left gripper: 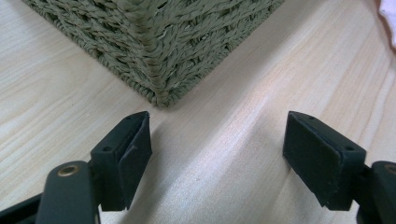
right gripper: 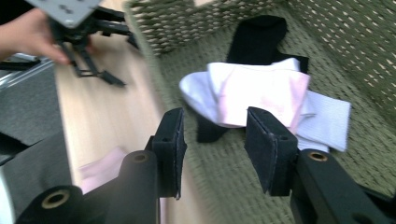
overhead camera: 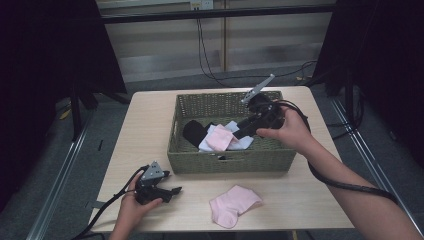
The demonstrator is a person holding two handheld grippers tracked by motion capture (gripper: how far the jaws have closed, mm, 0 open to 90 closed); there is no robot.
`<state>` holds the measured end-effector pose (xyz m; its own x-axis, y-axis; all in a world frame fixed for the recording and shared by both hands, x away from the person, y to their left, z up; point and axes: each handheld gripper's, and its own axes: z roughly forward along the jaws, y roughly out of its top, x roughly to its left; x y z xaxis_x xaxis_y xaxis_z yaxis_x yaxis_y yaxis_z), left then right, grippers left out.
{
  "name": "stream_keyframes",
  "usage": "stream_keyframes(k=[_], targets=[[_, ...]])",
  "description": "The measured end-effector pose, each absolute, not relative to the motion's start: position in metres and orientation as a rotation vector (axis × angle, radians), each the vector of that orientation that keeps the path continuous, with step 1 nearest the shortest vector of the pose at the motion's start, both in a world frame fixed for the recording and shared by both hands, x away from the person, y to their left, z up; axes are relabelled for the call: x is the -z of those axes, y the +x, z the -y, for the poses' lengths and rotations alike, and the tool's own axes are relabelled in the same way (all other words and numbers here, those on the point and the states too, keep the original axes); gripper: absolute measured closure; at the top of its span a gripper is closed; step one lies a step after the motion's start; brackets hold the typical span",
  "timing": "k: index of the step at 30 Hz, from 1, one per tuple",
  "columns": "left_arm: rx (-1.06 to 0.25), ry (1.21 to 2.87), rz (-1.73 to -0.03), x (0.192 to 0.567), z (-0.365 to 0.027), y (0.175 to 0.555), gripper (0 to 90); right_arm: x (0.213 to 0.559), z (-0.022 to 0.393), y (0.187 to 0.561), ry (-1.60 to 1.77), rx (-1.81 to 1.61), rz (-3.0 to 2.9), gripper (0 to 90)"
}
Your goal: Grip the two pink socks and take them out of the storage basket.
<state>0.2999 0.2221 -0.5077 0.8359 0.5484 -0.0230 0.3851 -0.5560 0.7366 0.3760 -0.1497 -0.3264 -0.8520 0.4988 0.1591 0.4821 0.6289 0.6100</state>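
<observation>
A green woven basket (overhead camera: pixel 230 162) stands mid-table and holds a heap of socks: a pink sock (overhead camera: pixel 220 137) on white ones (overhead camera: pixel 245 142), and a black sock (overhead camera: pixel 194 131) to the left. My right gripper (overhead camera: pixel 241 132) reaches down into the basket from the right. It is open, its jaws just short of the pink sock (right gripper: pixel 266 93), with nothing between them. Another pink sock (overhead camera: pixel 232 205) lies on the table in front of the basket. My left gripper (overhead camera: pixel 175 192) rests open near the table's front left, facing the basket's corner (left gripper: pixel 159 46).
The light wooden table (overhead camera: pixel 145 130) has bare room left of the basket and along its front edge. A cable trails from each gripper. In the right gripper view a hand (right gripper: pixel 28 35) shows beyond the basket wall (right gripper: pixel 345 42). Dark curtains and floor rails surround the table.
</observation>
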Motion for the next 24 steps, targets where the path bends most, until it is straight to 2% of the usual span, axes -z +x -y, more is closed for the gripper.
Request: stream_keyframes(k=[10, 24], targets=[[-0.27, 2.231, -0.678, 0.508, -0.222, 0.3, 23.2, 0.344, 0.152, 0.4, 0.939, -1.026, -2.766, 52.2], [-0.266, 2.23, -0.676, 0.508, -0.222, 0.3, 23.1, 0.37, 0.146, 0.417, 0.986, -0.964, -2.745, 51.6]])
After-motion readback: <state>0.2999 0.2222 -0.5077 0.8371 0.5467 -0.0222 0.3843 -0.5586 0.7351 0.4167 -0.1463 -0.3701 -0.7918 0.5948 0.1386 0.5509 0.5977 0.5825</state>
